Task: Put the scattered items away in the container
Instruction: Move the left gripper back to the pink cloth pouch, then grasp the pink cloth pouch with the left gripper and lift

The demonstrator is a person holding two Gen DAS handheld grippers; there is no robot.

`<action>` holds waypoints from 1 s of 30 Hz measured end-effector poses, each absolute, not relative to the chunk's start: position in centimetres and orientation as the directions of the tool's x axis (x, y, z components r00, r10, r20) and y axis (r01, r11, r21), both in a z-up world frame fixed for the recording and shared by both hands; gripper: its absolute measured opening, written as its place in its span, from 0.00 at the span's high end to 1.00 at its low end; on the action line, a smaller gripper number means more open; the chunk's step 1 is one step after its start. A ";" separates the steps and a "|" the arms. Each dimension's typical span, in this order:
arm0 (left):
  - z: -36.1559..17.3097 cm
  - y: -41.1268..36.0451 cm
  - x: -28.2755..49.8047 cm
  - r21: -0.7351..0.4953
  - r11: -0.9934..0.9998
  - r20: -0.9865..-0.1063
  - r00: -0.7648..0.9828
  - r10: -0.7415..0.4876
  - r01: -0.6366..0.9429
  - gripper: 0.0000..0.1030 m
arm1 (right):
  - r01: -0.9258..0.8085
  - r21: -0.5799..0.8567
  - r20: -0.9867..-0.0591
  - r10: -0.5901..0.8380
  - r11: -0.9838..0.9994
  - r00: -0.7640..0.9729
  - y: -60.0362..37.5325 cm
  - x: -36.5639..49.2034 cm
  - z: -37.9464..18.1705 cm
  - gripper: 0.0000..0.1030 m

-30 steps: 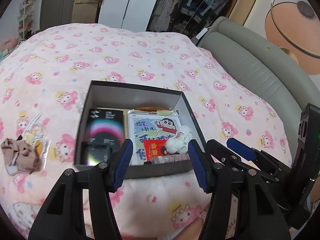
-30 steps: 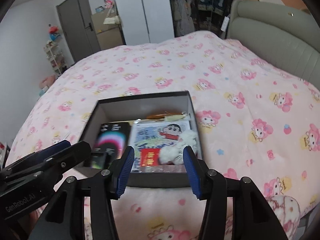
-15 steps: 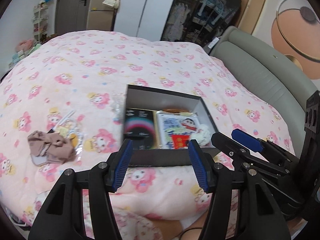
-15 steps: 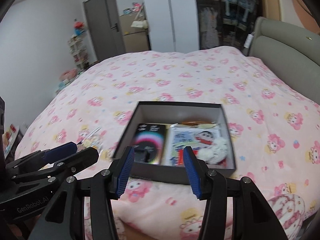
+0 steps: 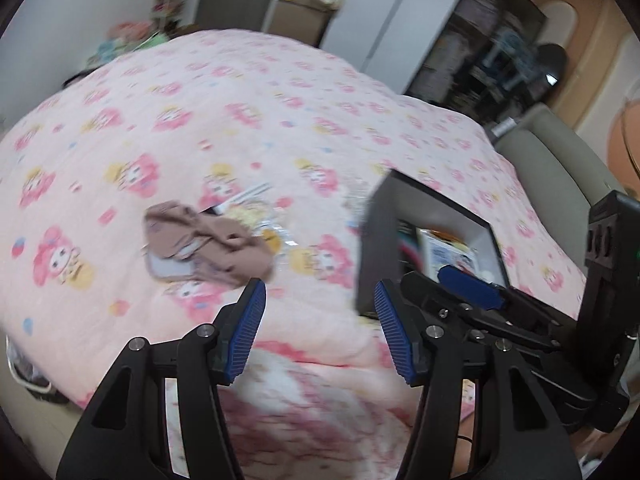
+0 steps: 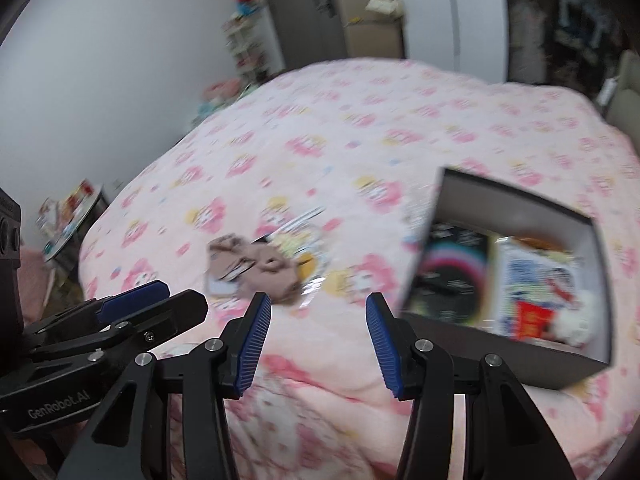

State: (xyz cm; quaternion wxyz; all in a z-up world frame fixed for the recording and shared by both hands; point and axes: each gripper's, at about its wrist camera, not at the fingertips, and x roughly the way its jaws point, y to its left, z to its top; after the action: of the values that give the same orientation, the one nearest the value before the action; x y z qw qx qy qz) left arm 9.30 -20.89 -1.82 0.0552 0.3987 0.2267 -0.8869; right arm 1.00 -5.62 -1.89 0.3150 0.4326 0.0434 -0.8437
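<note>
A crumpled brown cloth [image 5: 208,244] [image 6: 256,266] lies on the pink bedspread, partly over a clear packet with cartoon stickers [image 5: 260,220] [image 6: 300,240]. To their right sits an open dark box [image 5: 436,248] [image 6: 516,280] holding a black booklet, a cartoon picture card, a red packet and a white fluffy item. My left gripper [image 5: 320,320] is open and empty, just short of the cloth's near edge. My right gripper [image 6: 318,332] is also open and empty, between cloth and box. Each view shows the other gripper beside it. Both views are blurred.
The pink cartoon-print bedspread [image 5: 240,120] covers the whole bed, with a grey padded headboard [image 5: 560,176] at the right. Wardrobes, a door and shelves stand beyond the bed's far side. A low side table with clutter [image 6: 72,216] is off the bed's left edge.
Both grippers have swung left, away from the box and toward the brown cloth and packet. The box has slid from centre to the right of both views. The jaws kept their width.
</note>
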 end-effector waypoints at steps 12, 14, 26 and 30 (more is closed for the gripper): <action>-9.4 -31.3 7.4 -0.376 -0.805 -0.807 -0.589 0.042 0.458 0.42 | 0.633 0.172 -0.858 -0.431 -0.755 -0.281 -14.5 -3.8 -8.8 0.55; -11.3 -33.2 6.3 -0.384 -0.787 -0.825 -0.561 0.058 0.482 0.42 | 0.631 0.173 -0.878 -0.409 -0.756 -0.249 -15.4 -5.1 -10.6 0.55; -20.0 -39.2 0.9 -0.458 -0.665 -0.868 -0.460 0.188 0.591 0.34 | 0.604 0.279 -0.925 -0.378 -0.747 -0.040 -18.6 -9.6 -18.6 0.47; -19.5 -38.2 0.2 -0.401 -0.699 -0.893 -0.422 0.156 0.592 0.76 | 0.594 0.336 -0.898 -0.439 -0.731 -0.032 -19.0 -9.6 -18.8 0.82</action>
State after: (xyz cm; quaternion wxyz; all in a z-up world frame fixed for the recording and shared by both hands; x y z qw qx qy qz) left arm 0.21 -38.21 -19.49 0.1431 0.5183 0.3607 -0.7621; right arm -9.61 -18.95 -18.81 0.3610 0.5946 0.0655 -0.7154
